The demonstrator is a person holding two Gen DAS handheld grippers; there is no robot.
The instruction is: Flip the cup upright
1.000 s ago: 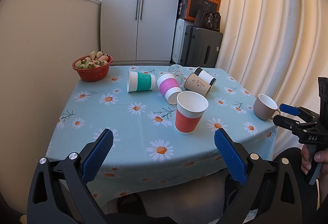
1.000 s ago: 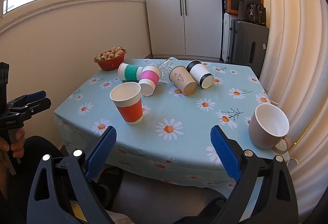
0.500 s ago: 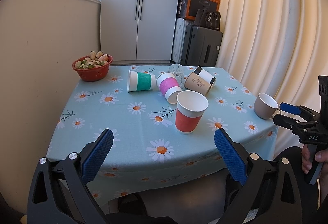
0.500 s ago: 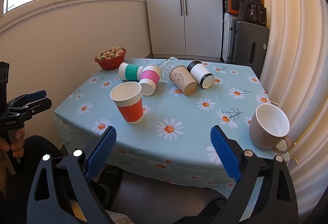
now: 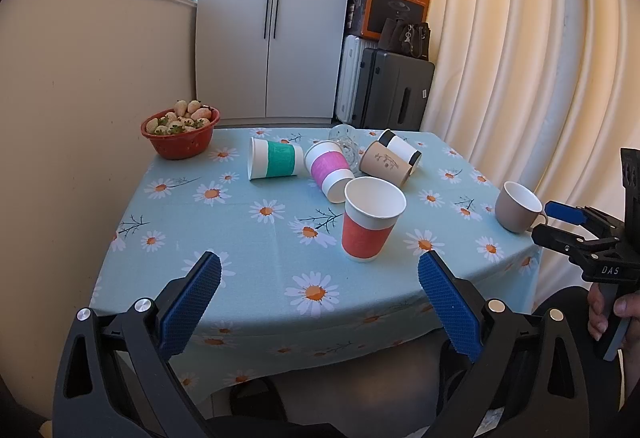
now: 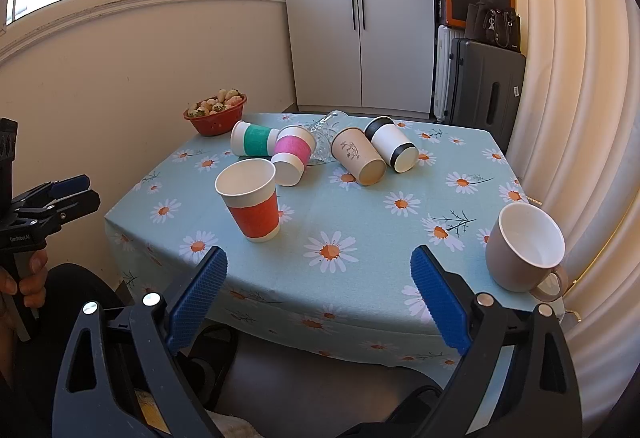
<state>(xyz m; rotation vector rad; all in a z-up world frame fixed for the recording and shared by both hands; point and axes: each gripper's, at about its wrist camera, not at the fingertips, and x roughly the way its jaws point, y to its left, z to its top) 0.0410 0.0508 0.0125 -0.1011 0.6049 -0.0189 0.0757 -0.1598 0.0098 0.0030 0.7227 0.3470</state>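
Observation:
A red paper cup (image 5: 370,218) (image 6: 251,204) stands upright near the table's front. Behind it lie on their sides a green cup (image 5: 275,158) (image 6: 253,139), a pink cup (image 5: 329,170) (image 6: 292,153), a clear glass (image 5: 346,141) (image 6: 325,131), a brown cup (image 5: 385,163) (image 6: 358,156) and a white-and-black cup (image 5: 401,149) (image 6: 392,143). A beige mug (image 5: 516,206) (image 6: 524,248) stands upright at the right edge. My left gripper (image 5: 320,302) is open and empty before the table's front edge. My right gripper (image 6: 320,296) is open and empty, also short of the table.
The table has a blue daisy tablecloth (image 5: 256,238) (image 6: 360,234). A red bowl of strawberries (image 5: 180,131) (image 6: 216,111) sits at the back left. A wall is on the left, curtains (image 6: 580,97) on the right, a cabinet and suitcases (image 5: 384,89) behind.

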